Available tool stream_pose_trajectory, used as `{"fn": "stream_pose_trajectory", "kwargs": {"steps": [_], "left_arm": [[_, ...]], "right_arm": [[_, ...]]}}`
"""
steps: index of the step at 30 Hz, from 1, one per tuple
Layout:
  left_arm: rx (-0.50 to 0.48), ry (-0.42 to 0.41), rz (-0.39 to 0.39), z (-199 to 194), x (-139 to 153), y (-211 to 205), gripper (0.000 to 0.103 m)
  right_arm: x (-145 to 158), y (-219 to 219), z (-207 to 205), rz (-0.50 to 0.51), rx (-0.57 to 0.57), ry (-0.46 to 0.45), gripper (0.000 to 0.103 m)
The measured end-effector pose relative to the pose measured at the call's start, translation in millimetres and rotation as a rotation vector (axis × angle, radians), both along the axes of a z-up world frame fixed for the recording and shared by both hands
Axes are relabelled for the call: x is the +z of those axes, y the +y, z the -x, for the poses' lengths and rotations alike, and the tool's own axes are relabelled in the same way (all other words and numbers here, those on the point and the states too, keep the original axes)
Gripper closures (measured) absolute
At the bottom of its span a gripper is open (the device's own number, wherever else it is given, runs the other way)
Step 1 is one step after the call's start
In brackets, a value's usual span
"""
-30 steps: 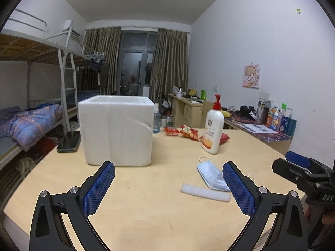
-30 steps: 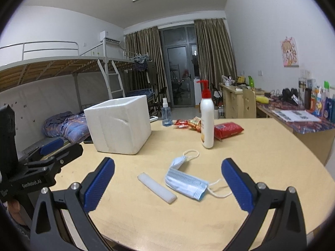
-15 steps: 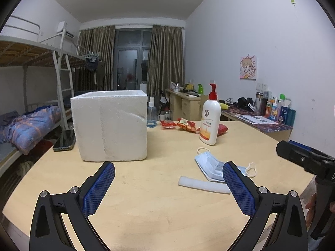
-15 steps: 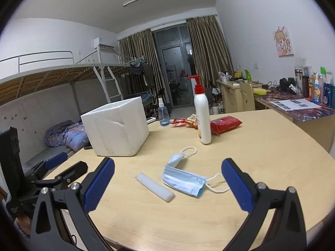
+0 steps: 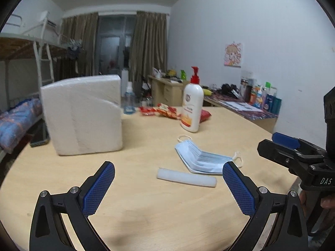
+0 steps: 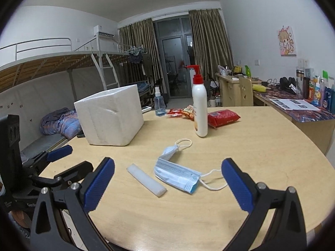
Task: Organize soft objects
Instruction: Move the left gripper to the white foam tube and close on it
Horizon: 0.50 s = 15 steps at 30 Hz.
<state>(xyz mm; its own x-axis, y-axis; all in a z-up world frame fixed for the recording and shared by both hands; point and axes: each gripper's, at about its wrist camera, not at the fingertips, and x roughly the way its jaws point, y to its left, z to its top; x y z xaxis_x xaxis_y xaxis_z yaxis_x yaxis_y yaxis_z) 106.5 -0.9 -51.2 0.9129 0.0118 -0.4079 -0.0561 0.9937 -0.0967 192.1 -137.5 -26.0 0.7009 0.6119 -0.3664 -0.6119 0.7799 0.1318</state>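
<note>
A crumpled blue face mask [image 5: 201,156] [image 6: 178,173] lies on the round wooden table [image 5: 146,209], with a short white foam stick [image 5: 186,177] [image 6: 146,179] just beside it. A white foam box [image 5: 83,115] [image 6: 111,117] stands further back on the left. My left gripper [image 5: 168,184] hovers open over the near table, the stick between its fingers' line of sight but ahead of them. My right gripper [image 6: 167,179] is open too, a little short of the mask and stick. Each gripper shows at the edge of the other's view.
A white pump bottle [image 5: 191,108] [image 6: 199,108] stands behind the mask. Red snack packets [image 6: 222,117], a small spray bottle [image 6: 160,104], a phone [image 5: 38,138] by the box, a cluttered desk [image 6: 293,104] on the right and a bunk bed [image 6: 52,73] on the left.
Both grippers have come closer to the mask and stick and dipped a little toward the table. The left view has swung slightly right. Nothing on the table has moved.
</note>
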Motion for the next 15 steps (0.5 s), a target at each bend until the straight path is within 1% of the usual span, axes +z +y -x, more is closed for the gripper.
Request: {"fn": "stream_pose_trajectory", "kwargs": {"steps": [2,6,12,15], "left_arm": [[-0.020,0.026,0.015,-6.8,-2.2,1.2,0.000],[-0.063,0.094,0.108,-24.1,-9.2,8.4,0.000],[-0.049,0.168,0.136,-46.3,-16.7,12.9,0.000],[-0.058,0.200,0.145,-57.5,-19.9,12.1,0.000]], "right_arm": [[0.2,1.7,-3.1,0.012,0.007,0.004,0.000],[0.4,3.1,-12.0,0.018,0.020,0.022,0.000],[-6.5,10.7,-26.9,0.059,0.035,0.051,0.000],[-11.2,14.7,-35.1,0.072,0.053,0.073,0.000]]}}
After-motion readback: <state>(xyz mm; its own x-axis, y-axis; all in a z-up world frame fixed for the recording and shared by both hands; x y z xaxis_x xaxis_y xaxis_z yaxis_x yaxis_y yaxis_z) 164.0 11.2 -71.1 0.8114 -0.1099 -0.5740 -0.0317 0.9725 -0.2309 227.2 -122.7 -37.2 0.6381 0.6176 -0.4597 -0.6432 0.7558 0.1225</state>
